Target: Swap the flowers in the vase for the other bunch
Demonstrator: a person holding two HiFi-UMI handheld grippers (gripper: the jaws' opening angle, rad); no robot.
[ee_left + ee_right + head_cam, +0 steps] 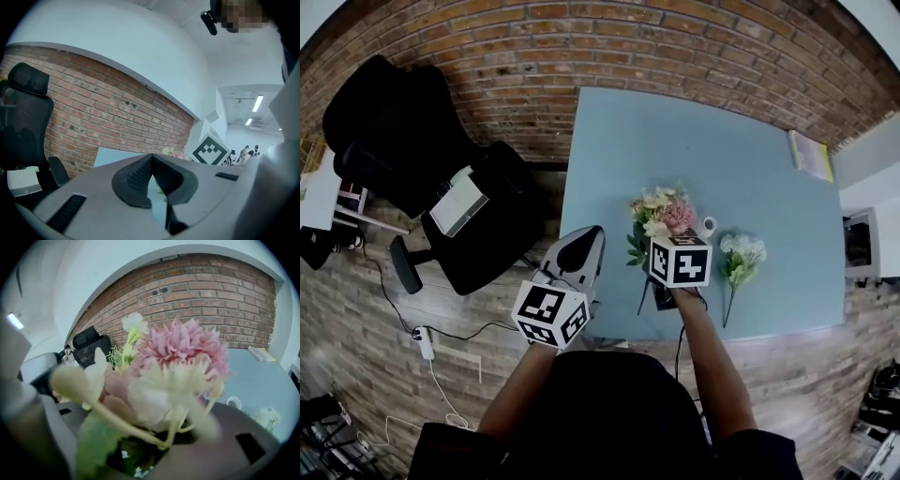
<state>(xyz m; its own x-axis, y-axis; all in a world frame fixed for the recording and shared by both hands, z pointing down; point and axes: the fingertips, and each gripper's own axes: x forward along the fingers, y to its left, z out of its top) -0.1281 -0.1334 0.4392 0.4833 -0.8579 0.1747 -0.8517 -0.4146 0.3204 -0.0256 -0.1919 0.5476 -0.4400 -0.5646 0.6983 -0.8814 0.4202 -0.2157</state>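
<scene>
My right gripper [664, 246] is shut on the stems of a pink and cream flower bunch [662, 214] and holds it above the near part of the blue table [675, 131]. In the right gripper view those blooms [178, 357] fill the frame, with the stems running down between the jaws [154, 446]. A small white vase [708, 226] stands just right of the held bunch, and it also shows in the right gripper view [233, 402]. A white flower bunch [739, 258] lies on the table to the right of the vase. My left gripper [586, 236] hovers off the table's left edge, shut and holding nothing [151, 161].
A black office chair [403, 141] with a white box [457, 202] on its seat stands left of the table. A brick wall [581, 37] runs behind. A yellow-edged book [811, 155] lies at the table's far right corner. Cables and a power strip [424, 342] lie on the wooden floor.
</scene>
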